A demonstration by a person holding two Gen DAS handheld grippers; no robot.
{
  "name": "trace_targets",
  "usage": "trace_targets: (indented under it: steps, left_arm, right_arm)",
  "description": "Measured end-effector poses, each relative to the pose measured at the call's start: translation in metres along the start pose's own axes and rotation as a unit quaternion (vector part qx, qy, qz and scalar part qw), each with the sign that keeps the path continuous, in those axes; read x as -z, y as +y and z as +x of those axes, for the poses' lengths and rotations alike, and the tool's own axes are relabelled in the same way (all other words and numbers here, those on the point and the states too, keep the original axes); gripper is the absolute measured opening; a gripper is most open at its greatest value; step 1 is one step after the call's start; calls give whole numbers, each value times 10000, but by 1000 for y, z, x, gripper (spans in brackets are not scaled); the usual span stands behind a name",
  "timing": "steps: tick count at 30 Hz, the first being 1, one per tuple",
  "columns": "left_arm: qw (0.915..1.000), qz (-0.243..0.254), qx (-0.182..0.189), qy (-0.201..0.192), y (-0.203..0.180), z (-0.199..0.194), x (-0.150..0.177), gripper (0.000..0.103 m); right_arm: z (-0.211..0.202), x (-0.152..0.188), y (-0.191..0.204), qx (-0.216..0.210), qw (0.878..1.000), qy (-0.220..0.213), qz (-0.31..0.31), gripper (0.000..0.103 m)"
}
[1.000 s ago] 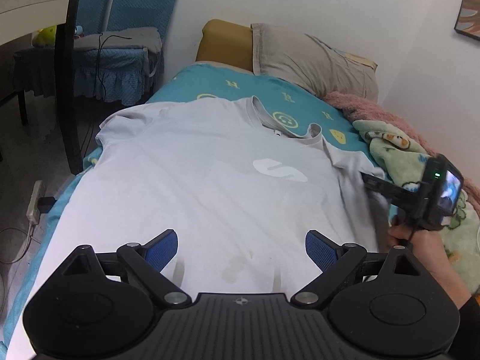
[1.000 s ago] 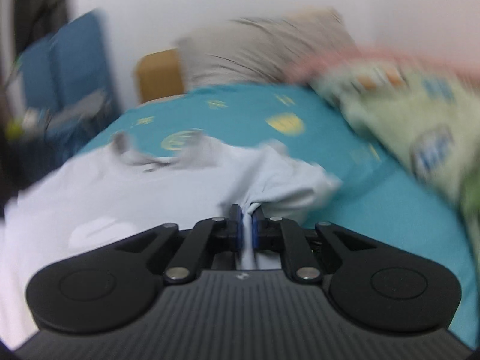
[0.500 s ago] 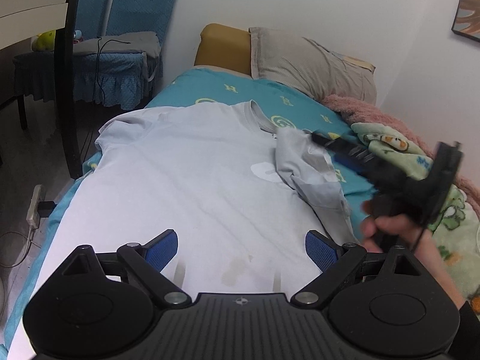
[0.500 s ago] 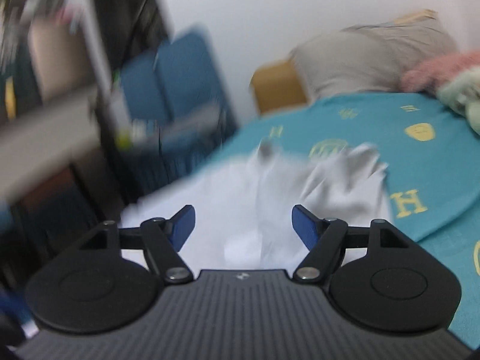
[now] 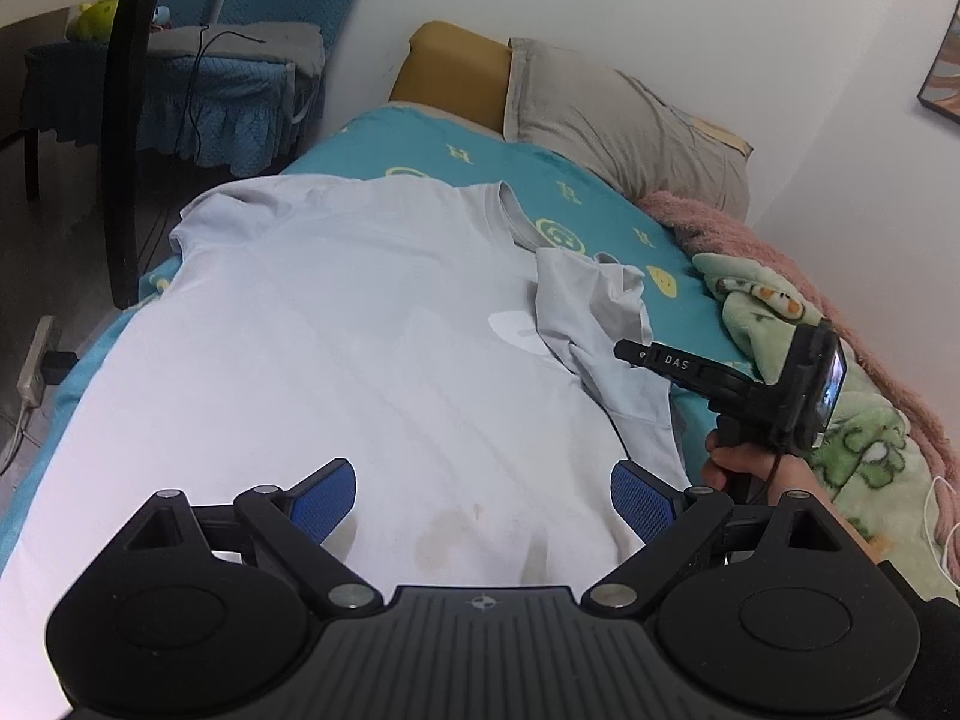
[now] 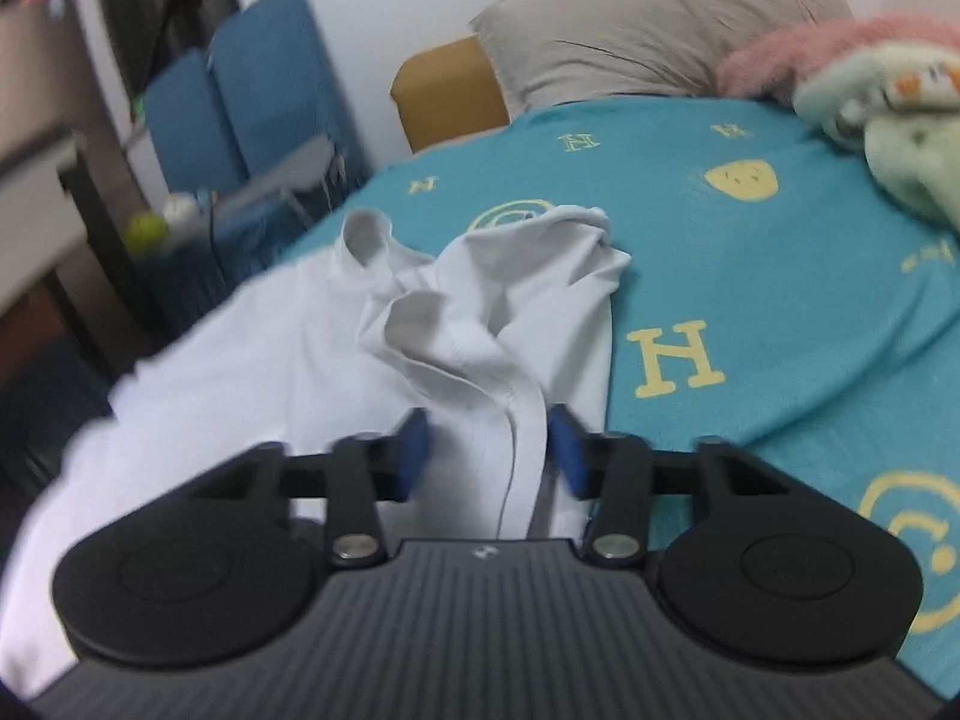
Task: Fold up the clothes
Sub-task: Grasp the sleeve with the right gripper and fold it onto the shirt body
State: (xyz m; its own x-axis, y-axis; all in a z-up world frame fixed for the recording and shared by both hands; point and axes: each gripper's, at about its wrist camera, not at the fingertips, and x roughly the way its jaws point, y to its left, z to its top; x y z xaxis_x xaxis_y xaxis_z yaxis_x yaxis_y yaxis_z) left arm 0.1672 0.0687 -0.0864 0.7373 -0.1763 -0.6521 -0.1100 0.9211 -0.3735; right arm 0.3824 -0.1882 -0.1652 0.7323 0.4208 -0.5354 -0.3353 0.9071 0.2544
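Observation:
A pale grey T-shirt (image 5: 360,348) lies flat on the bed, collar toward the pillows. Its right sleeve (image 5: 594,324) is folded inward over the chest and lies crumpled; it also shows in the right wrist view (image 6: 480,324). My left gripper (image 5: 480,498) is open and empty above the shirt's lower part. My right gripper (image 6: 489,456) is open, its blue pads either side of the folded sleeve's edge without pinching it. The right gripper also shows in the left wrist view (image 5: 630,353), at the shirt's right edge.
The bed has a teal sheet (image 6: 750,276) with yellow letters. Pillows (image 5: 624,120) lie at the head. A green and pink blanket (image 5: 840,360) is bunched along the right side. A blue-covered chair (image 5: 228,84) and a dark table leg (image 5: 123,138) stand left of the bed.
My right gripper carried the right sleeve inward over the chest, opened and let it go, then drew back along the sleeve's edge. My left gripper stayed open and still.

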Motion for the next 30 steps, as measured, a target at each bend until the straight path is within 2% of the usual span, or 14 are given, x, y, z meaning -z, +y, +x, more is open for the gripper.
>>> trace_targets:
  steps: [1, 2, 5, 10, 13, 15, 19, 21, 22, 23, 24, 27, 29, 30]
  left_arm:
    - [10000, -3, 8, 5, 0, 0, 0, 94]
    - [10000, -6, 17, 10, 0, 1, 0, 94]
    - [10000, -31, 30, -39, 0, -3, -1, 94]
    - [9999, -56, 57, -101, -1, -7, -3, 94]
    - [9999, -90, 77, -115, -3, -8, -4, 94]
    - [9999, -79, 54, -122, -4, -6, -4, 94]
    - [9998, -54, -53, -165, -5, -3, -6, 94]
    - [9997, -42, -110, -193, -5, -2, -7, 94]
    - [9997, -36, -139, -207, -5, -1, -8, 94]
    - [9995, -9, -193, -241, -5, 0, -8, 94]
    - [9993, -24, -245, -265, -4, 1, -7, 94]
    - [9993, -216, -267, -175, 1, 10, -7, 94]
    - [9992, -305, -261, -87, 3, 17, -6, 94]
    - [9992, -320, -251, -50, 4, 19, -5, 94]
  right_arm:
    - [-4, 2, 4, 160, 9999, -56, -37, 17]
    - [-9, 2, 5, 300, 9995, -136, 5, 11]
    - [-30, 3, 7, 651, 9966, -506, 45, 3]
    - [-65, -16, -14, 841, 9931, -784, 229, 3]
    - [-71, -26, -32, 640, 9927, -644, 791, 3]
    - [-70, -24, -38, 466, 9916, -457, 1118, 6]
    - [-55, -14, -30, 211, 9910, -159, 1311, 8]
    - [-45, -11, -24, 137, 9907, -64, 1353, 17]
    - [-41, -10, -21, 114, 9903, -117, 1380, 37]
    - [-38, -8, -17, 91, 9899, -171, 1406, 63]
    - [-34, -7, -14, 69, 9894, -224, 1433, 72]
    - [-24, -2, -6, 83, 9881, -430, 1472, 72]
    - [-16, -1, -2, 187, 9893, -378, 1399, 59]
    - [-10, 0, -1, 245, 9902, -289, 1345, 56]
